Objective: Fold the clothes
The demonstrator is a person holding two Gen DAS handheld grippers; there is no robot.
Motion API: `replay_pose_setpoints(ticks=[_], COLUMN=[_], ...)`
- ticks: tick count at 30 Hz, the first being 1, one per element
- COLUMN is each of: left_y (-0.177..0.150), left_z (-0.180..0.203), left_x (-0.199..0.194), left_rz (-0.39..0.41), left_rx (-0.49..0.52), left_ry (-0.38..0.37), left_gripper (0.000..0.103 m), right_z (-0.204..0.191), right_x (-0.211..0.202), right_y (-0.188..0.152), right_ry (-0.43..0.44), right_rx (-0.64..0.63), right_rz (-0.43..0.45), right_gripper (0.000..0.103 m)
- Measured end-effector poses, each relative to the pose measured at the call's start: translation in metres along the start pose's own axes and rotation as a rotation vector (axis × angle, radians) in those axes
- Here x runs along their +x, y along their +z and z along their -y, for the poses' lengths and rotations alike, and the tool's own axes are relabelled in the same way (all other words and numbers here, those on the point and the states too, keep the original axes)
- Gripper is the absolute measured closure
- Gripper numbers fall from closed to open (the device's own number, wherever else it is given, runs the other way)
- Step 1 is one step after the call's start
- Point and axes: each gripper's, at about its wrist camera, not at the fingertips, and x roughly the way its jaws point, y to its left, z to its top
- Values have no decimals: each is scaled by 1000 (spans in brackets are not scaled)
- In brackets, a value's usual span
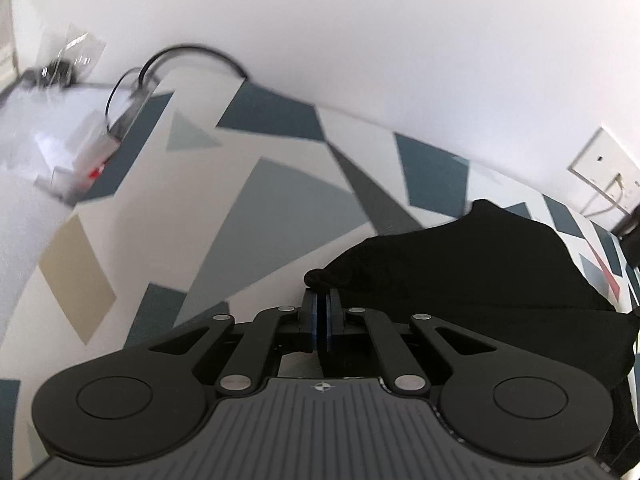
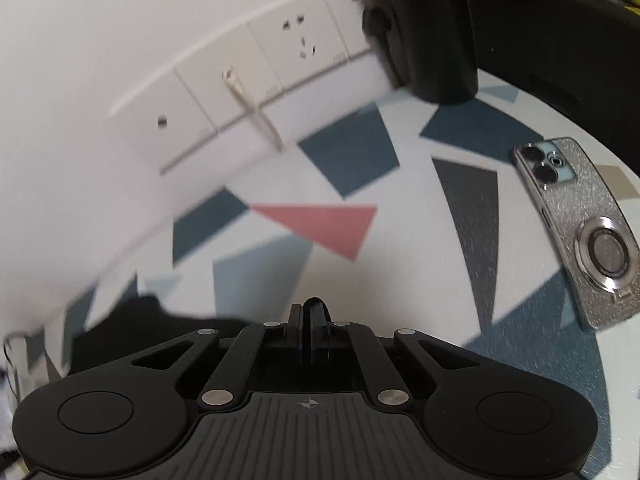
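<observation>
Both tongs, left tongs (image 1: 322,294) and right tongs (image 2: 310,312), pinch the black garment (image 1: 460,264) tight above the counter (image 1: 280,200), mid-fold; next, I'd judge, carry the edge across evenly.

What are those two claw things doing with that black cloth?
A person is folding clothes with a claw in each hand. The left claw is pinched shut on an edge of the black garment, and the right claw is pinched shut on another bit of it. The cloth is over a patterned table, with a phone lying nearby.
</observation>
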Motion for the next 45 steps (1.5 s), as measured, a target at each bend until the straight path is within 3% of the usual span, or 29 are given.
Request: replay_pose_setpoints(ticks=[5, 7, 8, 9, 10, 13, 15, 21, 25, 28, 29, 30, 31, 35, 41, 45], left_y=[-1, -2, -3, -3, -4, -6, -17, -72, -103, -115, -118, -120, -121, -125, -122, -122], left_z=[5, 11, 14, 17, 21, 30, 41, 71, 77, 73, 72, 71, 72, 70, 61, 60], left_x=[6, 0, -4, -7, -11, -21, -33, -61, -59, -57, -56, -56, -57, -57, -57, -57], left_rz=[-6, -5, -4, -3, -3, 0, -9, -55, -104, -123, -124, -124, -126, -121, -118, -118], left_rx=[19, 55, 74, 93, 112, 170, 242, 418, 473, 461, 462, 463, 472, 486, 426, 409], left_ry=[21, 30, 35, 40, 45, 60, 36, -43, -30, -23, -19, -15, -10, -4, 1, 10], left_gripper=[95, 78, 57, 44, 42, 41, 35, 27, 27, 27, 26, 25, 25, 25, 25, 24], right_z=[0, 5, 7, 10, 14, 29, 41, 58, 61, 63, 63, 61, 59, 56, 82, 101], right_x=[17, 21, 21, 18, 12, -10, -30, -72, -88, -94, -95, -95, -93, -91, -91, -84], right_y=[-3, -5, -5, -6, -8, -14, -23, -76, -113, -124, -128, -130, -133, -130, -89, -68], right_ry=[-16, -19, -28, -34, -36, -5, 7, -12, -36, -25, -19, -12, -6, -28, -90, -137], right_rx=[-6, 24, 39, 52, 62, 93, 103, 58, 19, 54, 56, 48, 36, 27, 181, 266], right_rz=[-23, -29, -23, -9, 13, 19, 9, -98, -156, -152, -157, -167, -181, -164, -26, -22], right_gripper=[100, 94, 79, 66, 66, 66, 66, 64, 65, 70, 78, 93, 97, 98, 99, 98])
